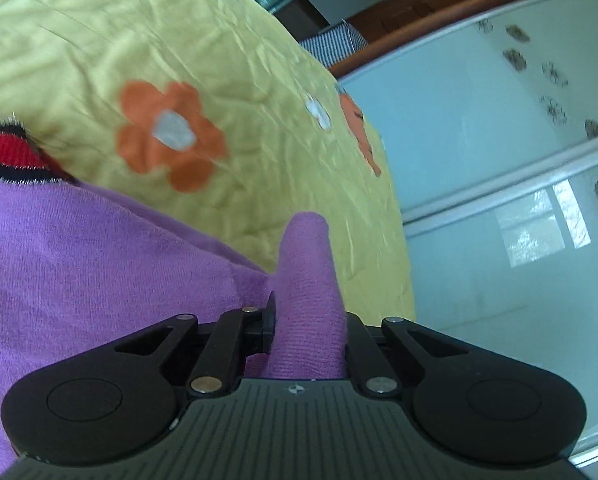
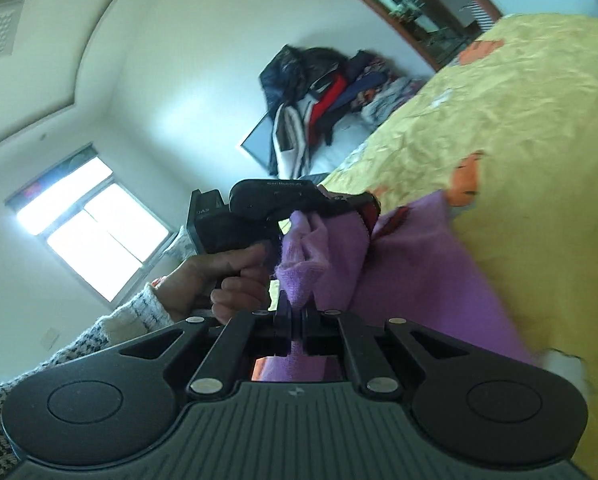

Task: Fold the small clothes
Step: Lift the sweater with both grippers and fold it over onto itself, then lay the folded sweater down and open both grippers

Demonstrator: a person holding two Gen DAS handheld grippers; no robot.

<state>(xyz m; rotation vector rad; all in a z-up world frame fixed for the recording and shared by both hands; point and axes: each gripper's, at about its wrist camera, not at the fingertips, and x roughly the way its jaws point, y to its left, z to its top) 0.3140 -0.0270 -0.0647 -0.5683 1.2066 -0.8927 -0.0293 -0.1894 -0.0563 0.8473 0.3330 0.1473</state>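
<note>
Purple garment (image 1: 79,264) pinched by both tongs: left tongs (image 1: 307,320) clamped on a fold sticking out at 12 o'clock, right tongs (image 2: 297,320) clamped on an edge; rest drapes over yellow bedspread (image 1: 139,40).

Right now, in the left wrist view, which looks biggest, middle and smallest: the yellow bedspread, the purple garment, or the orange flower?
1. yellow bedspread
2. purple garment, though its nearness inflates it
3. orange flower
</note>
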